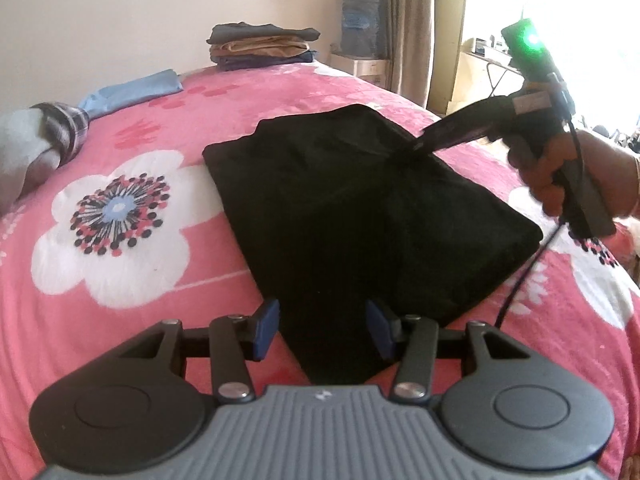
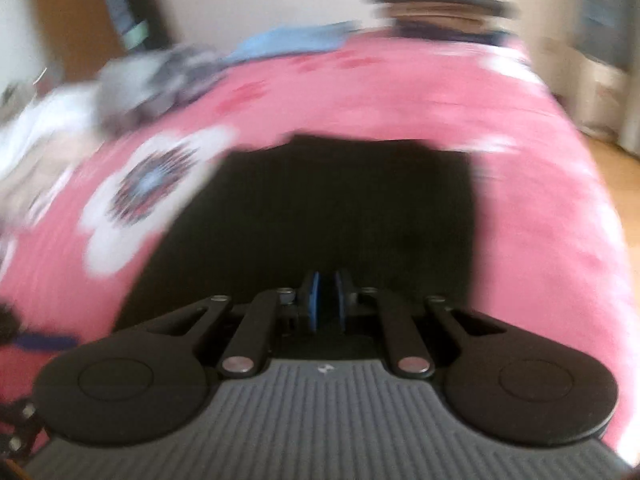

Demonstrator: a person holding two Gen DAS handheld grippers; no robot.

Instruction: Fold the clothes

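Right now a black garment (image 1: 360, 208) lies part-folded in the middle of a pink floral bedspread (image 1: 120, 320). Its near end runs between the blue pads of the left gripper (image 1: 323, 330), whose jaws stand spread and clear of the cloth. Across the bed the right gripper (image 1: 420, 145), held in a person's hand (image 1: 568, 176), is pressed together on a pinch of the black garment and lifts it into a small peak. At the far edge sit a stack of folded clothes (image 1: 262, 46), a blue cloth (image 1: 132, 92) and a plaid piece (image 1: 66, 128)
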